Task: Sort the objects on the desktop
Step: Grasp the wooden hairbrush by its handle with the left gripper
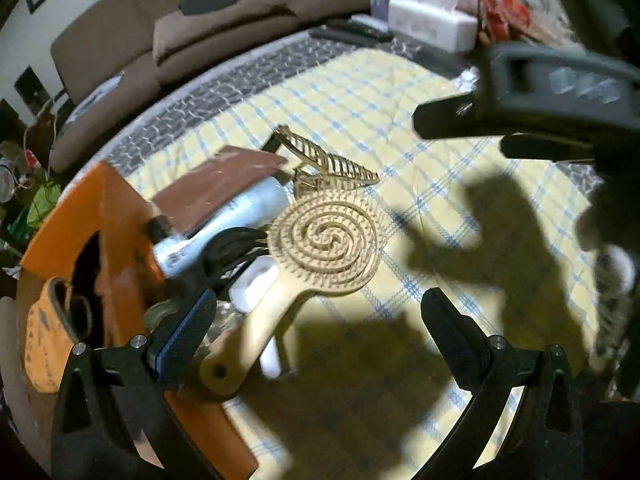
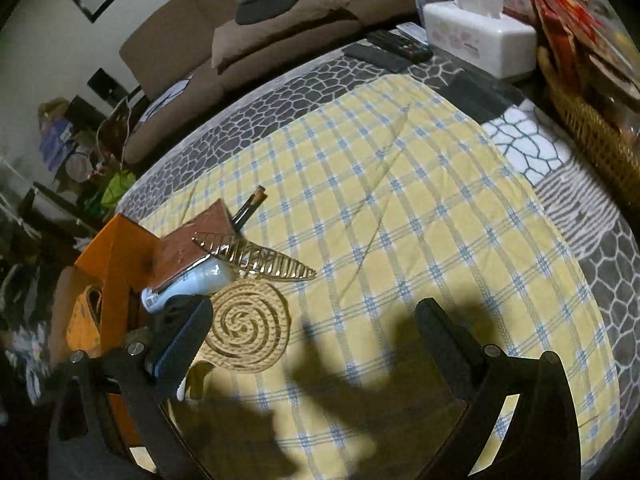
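A beige spiral hairbrush (image 1: 325,240) lies with its head on the yellow checked cloth (image 1: 400,128) and its handle (image 1: 256,332) over the orange box (image 1: 100,216). A pale blue bottle (image 1: 224,224), a brown wallet (image 1: 224,184), a white case (image 1: 254,284) and a gold leaf-shaped clip (image 1: 332,164) are piled there. My left gripper (image 1: 316,320) is open, its left finger beside the brush handle. My right gripper (image 2: 312,328) is open above the cloth, right of the brush (image 2: 248,330); it also shows in the left wrist view (image 1: 500,124).
A white tissue box (image 2: 478,38), remote controls (image 2: 394,50) and a wicker basket (image 2: 592,128) of snack packets stand at the far right of the table. A brown sofa (image 2: 260,40) runs behind. An orange slipper (image 1: 48,332) lies left of the box.
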